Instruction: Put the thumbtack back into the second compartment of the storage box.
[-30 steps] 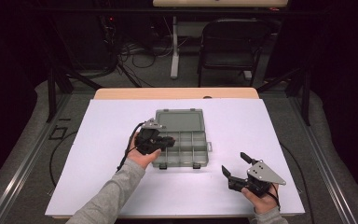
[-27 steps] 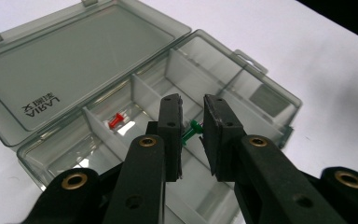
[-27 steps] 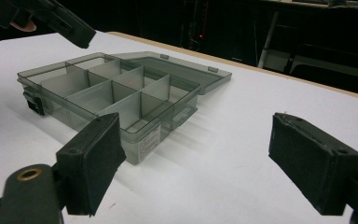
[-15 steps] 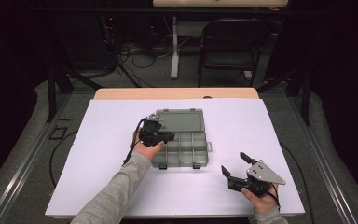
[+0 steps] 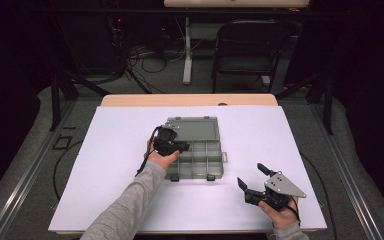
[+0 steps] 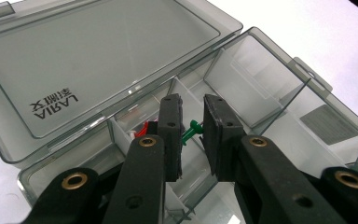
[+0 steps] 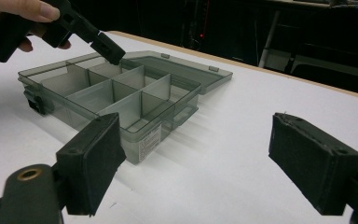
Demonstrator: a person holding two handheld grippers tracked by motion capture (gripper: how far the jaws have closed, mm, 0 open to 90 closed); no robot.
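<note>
R claw (image 7: 193, 163) open; organizer box (image 7: 121, 95) ahead.

From up high I get a brightly lit white worktop (image 5: 110, 165) set in a room that falls off to near black at the far side and both edges. Light comes from overhead, so shadows under the clear organizer box (image 5: 195, 147) stay short and soft. Through my left tongs' camera the lid (image 6: 98, 56) carries a pale sheen and the near tongs blur slightly. Through the right one, the big near pads (image 7: 93, 158) are soft, the box sharp, the far background dim.
</note>
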